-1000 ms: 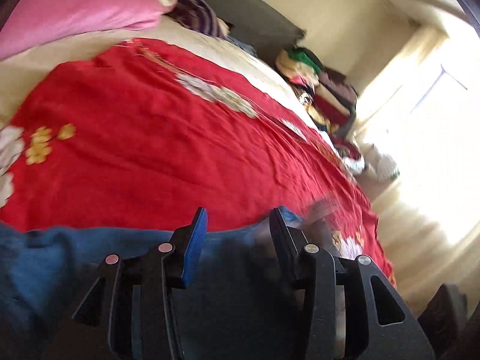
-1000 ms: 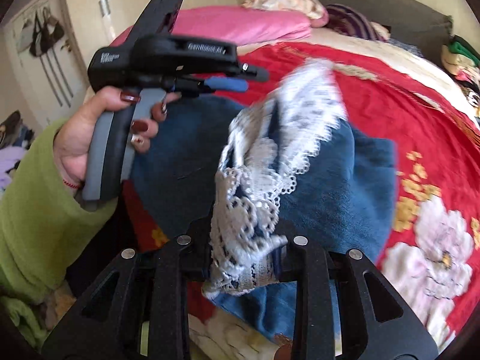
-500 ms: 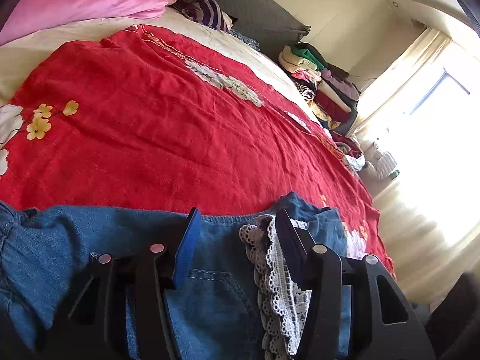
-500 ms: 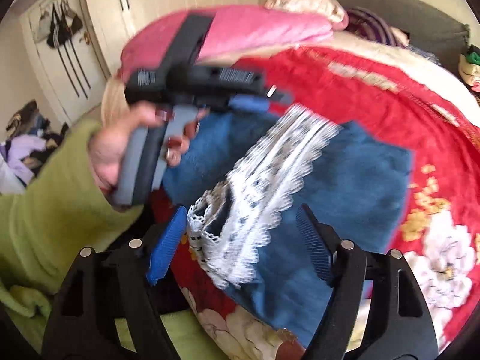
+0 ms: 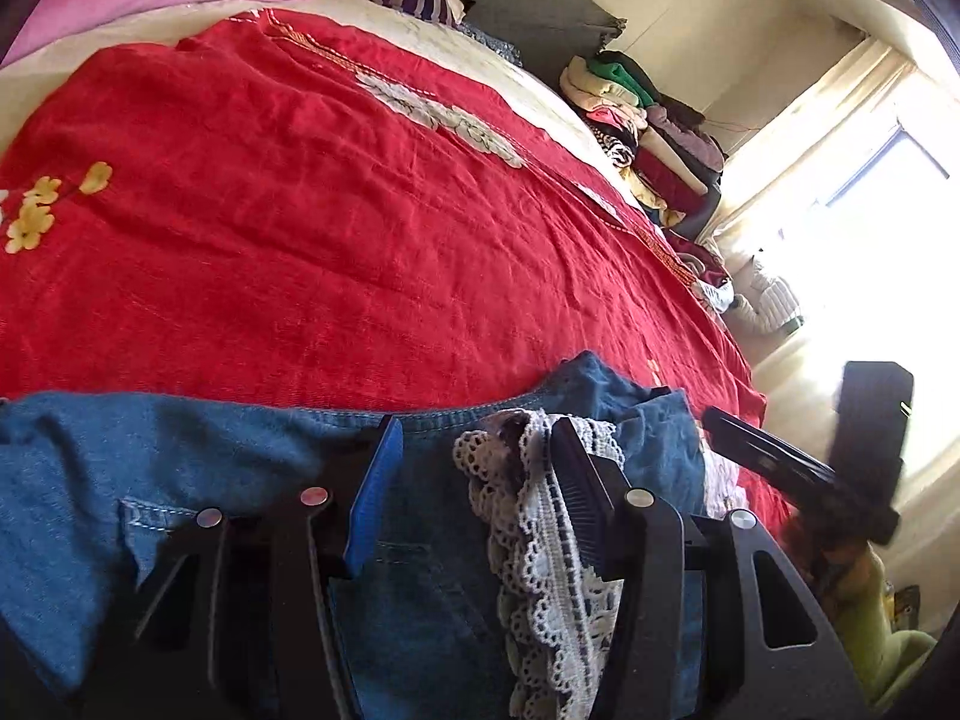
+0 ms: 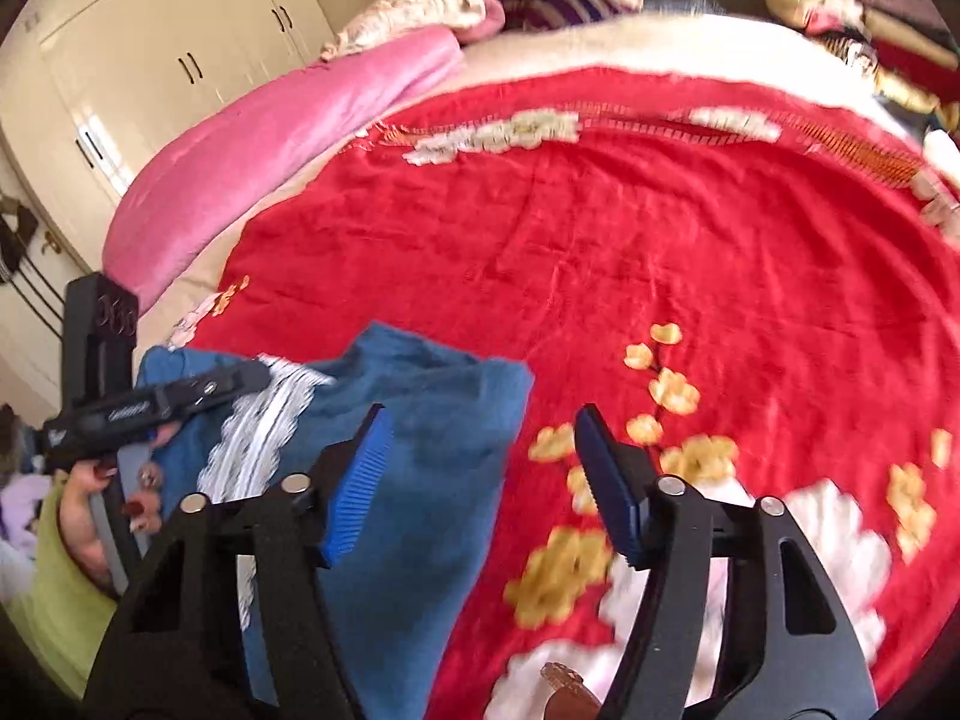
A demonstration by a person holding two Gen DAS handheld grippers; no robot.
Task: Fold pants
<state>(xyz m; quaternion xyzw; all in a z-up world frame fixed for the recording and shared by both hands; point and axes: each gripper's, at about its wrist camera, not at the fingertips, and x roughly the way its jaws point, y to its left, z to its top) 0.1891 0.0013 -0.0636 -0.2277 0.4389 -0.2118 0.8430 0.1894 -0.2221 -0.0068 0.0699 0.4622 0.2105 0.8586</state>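
Pants (image 5: pixel 180 450): blue denim with a lace (image 5: pixel 540 540) trim, heaped at the near edge of the red bedspread (image 5: pixel 300 210), close to the person. Bunched rather than flat, one pocket seam up, lace running across the top layer. Probably set at the bed's edge to leave the wide bare cloth beyond free for spreading and folding.

Left gripper (image 5: pixel 477 426): angled down onto the heap, jaws about half open. Denim below the gap, lace draped against the inner face of one finger, clear space beside the blue pad (image 5: pixel 372 492) of the other. No pinch visible, so judged not gripping; likely posed to take the lace hem or pin the heap in place.

Right gripper (image 6: pixel 483 411): poised over the right border of the pants, one finger above denim, the other above the flowered bedspread. Jaws closing from a middling width, nothing between them. Blurred throughout, hence exact height above the cloth not readable. Position suggests a reach for a free edge, to draw the cloth out over open bedspread.

Stage of task, as judged: early, with no neat fold visible and the legs not laid out.
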